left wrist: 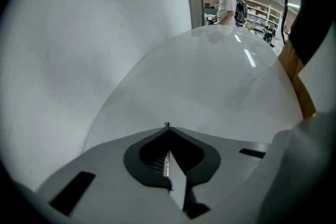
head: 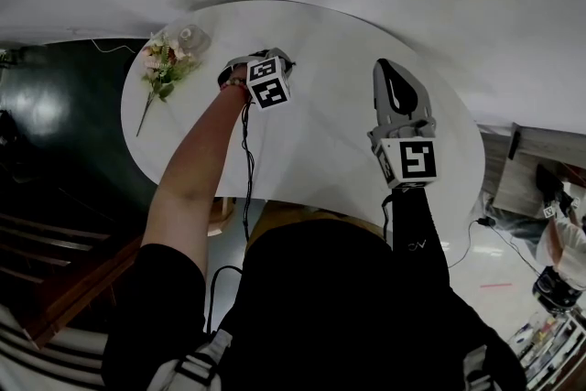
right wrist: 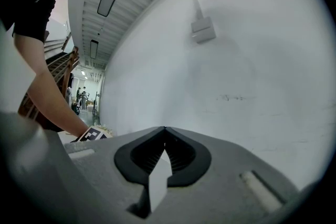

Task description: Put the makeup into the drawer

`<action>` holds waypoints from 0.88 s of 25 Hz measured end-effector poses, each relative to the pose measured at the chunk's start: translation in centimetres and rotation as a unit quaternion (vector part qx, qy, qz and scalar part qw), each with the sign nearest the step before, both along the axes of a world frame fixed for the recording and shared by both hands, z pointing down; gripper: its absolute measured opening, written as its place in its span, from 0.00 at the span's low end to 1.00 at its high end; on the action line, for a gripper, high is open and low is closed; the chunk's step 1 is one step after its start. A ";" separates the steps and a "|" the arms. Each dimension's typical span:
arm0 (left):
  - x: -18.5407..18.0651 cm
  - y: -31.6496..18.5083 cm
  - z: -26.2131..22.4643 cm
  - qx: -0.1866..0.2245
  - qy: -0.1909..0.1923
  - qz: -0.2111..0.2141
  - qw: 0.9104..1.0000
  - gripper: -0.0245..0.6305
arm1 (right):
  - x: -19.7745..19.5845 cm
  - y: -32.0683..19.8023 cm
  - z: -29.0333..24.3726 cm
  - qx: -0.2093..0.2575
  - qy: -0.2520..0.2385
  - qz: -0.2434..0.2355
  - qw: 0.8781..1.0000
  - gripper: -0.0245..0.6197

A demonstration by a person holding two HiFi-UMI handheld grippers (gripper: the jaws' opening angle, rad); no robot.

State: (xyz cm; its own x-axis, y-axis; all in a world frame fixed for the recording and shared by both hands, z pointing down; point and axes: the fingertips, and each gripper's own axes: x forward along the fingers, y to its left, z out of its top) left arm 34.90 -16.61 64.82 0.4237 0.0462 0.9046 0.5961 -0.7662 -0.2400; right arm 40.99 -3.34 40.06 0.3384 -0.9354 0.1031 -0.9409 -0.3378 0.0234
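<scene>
No makeup and no drawer show in any view. My left gripper [head: 259, 61] points steeply down over the far part of the round white table [head: 330, 151], held by a bare arm. In the left gripper view its jaws [left wrist: 167, 126] are closed tip to tip just above the tabletop [left wrist: 210, 86]. Only a tiny dark speck shows at the tip, and I cannot tell what it is. My right gripper [head: 385, 69] hovers nearly level over the table's right half. Its jaws [right wrist: 165, 128] meet with nothing between them and face the white wall.
A small bunch of flowers [head: 163, 64] and a glass vase [head: 192, 38] lie at the table's far left edge. A cable [head: 247, 160] hangs from the left gripper. A white plug box [right wrist: 203, 29] sits on the wall. A person [left wrist: 227, 5] stands far off by shelves.
</scene>
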 end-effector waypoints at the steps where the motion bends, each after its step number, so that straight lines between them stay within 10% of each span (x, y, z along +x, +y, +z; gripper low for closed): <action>1: 0.1 0.0 -0.1 -0.005 0.001 -0.004 1.000 0.05 | 0.0 0.1 0.0 0.000 0.000 0.000 1.000 0.05; 11: 1.0 0.2 0.2 -0.036 -0.001 -0.025 0.999 0.20 | 0.6 0.9 0.7 -0.010 0.007 0.006 1.000 0.05; 22: 0.5 0.9 0.3 -0.086 -0.027 -0.040 0.995 0.09 | 0.3 1.0 0.0 -0.006 0.002 0.007 1.000 0.05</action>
